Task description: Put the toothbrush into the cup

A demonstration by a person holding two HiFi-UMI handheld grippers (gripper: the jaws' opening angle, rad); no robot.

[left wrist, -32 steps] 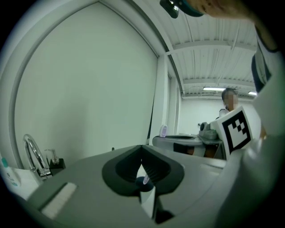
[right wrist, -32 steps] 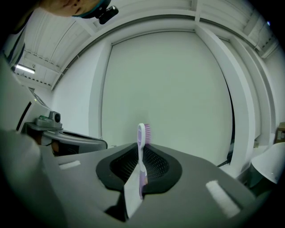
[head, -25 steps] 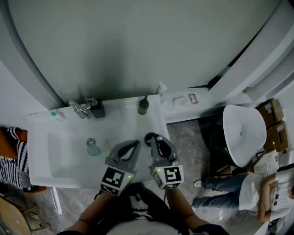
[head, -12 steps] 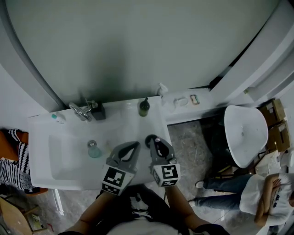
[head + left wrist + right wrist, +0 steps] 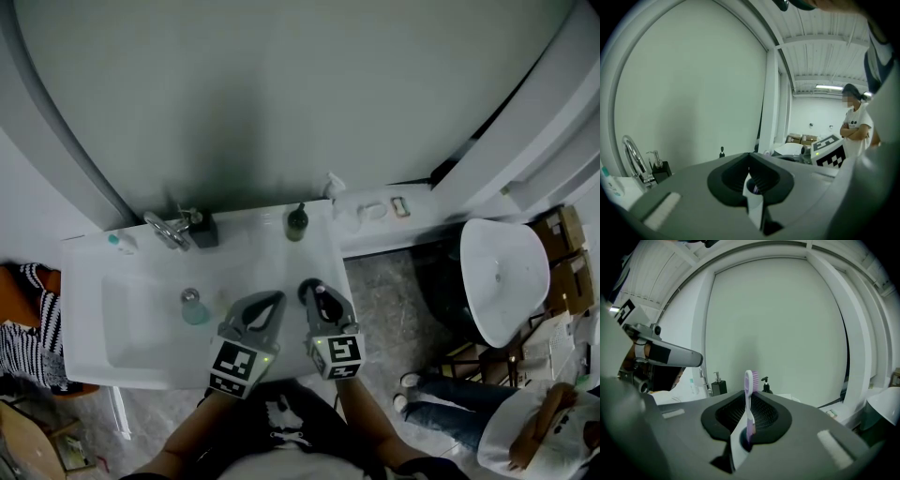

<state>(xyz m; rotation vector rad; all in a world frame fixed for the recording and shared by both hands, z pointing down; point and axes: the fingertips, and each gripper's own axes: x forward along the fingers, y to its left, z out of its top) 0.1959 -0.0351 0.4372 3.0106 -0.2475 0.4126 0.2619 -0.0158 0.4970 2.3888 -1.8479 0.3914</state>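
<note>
Right tongs [image 5: 314, 292] are pinching the toothbrush [image 5: 750, 380] by the lower part of its handle, low and just right of centre in the head view. In the right gripper view the white-and-purple brush is standing upright between the jaws, with its bristle head on top and the bristles facing right. Left tongs [image 5: 272, 302] are hovering just beside them on the left; the left gripper view is showing their jaws pressed together with nothing between them.

Both are hanging over the front right part of the white washbasin [image 5: 94, 272]. The cup [image 5: 193, 307], small and clear, is standing upright on the washbasin to the left of the left tongs, apart from both pairs. I cannot tell whether it is sitting inside the bowl or on its edge.

Along the back edge, a chrome faucet [image 5: 167, 230] and a black soap dispenser [image 5: 202, 228] are sitting side by side, and a dark bottle [image 5: 297, 223] is standing further right. A person [image 5: 534, 436] in a white shirt is standing in the lower right corner.
</note>
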